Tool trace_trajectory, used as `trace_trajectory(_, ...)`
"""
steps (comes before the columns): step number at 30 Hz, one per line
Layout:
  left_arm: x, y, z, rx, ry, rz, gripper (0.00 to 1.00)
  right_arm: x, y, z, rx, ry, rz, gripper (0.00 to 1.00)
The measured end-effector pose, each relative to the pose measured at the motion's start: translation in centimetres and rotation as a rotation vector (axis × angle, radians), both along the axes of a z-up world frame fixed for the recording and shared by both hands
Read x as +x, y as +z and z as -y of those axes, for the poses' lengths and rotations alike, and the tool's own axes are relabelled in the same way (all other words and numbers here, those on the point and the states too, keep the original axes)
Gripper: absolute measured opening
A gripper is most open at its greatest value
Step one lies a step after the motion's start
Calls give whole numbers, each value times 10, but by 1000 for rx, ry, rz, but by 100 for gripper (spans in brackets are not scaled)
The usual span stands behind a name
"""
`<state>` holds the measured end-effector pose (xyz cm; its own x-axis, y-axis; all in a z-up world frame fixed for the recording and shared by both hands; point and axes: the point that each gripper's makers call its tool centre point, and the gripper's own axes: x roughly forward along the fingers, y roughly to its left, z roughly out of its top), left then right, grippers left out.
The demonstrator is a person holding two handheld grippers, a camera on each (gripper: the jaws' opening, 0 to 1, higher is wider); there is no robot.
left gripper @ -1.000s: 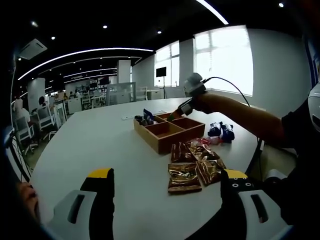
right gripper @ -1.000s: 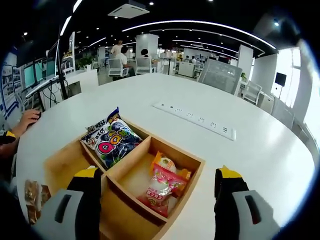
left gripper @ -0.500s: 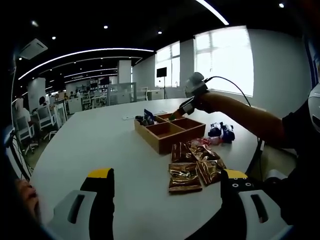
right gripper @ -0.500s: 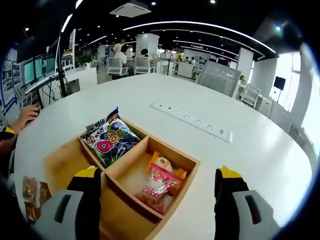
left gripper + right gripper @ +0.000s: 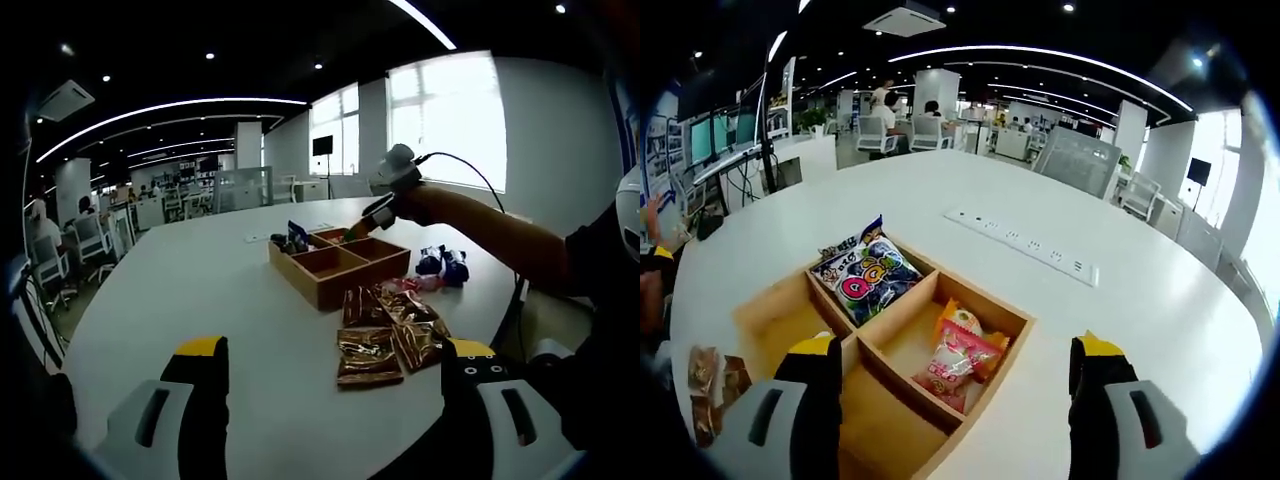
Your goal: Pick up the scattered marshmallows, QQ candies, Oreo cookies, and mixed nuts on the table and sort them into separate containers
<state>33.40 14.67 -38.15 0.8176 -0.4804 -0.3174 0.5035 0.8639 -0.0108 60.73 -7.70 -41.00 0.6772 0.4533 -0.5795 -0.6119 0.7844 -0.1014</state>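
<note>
A wooden divided tray (image 5: 1012, 322) (image 5: 385, 268) sits on the white table. One far compartment holds a blue QQ candy bag (image 5: 873, 277); the one beside it holds a pink marshmallow packet (image 5: 958, 358). Brown nut packets (image 5: 386, 335) lie on the table in front of the tray, and dark blue Oreo packs (image 5: 443, 262) lie to its right. My left gripper (image 5: 331, 372) is open, low and near the table edge, with nothing between its jaws. My right gripper (image 5: 957, 372) hovers open above the tray, empty; in the left gripper view the right gripper (image 5: 378, 210) shows over the tray's far side.
A white power strip (image 5: 1025, 247) lies on the table beyond the tray. Desks, chairs and seated people fill the office behind. More brown nut packets (image 5: 710, 384) show at the left, and a person's hand (image 5: 652, 208) is raised at the table's left edge.
The right gripper has lifted and drawn back a little from the tray, which now looks lower and smaller. The hand at the left has risen. The left gripper has not moved.
</note>
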Motion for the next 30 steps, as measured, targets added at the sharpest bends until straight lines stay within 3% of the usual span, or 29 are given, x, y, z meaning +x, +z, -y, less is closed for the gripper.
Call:
trace_trajectory(11,0,3,1,1,-4,7,91,-26,-1,16,33,10,2,90)
trace_trajectory(24,2,1,4,1,-6,5,91,-65,16,23,70,38,25,90)
trace_trajectory(30,1,0,4,-5,-8,2,91,-89,31,15,97,99,43,90)
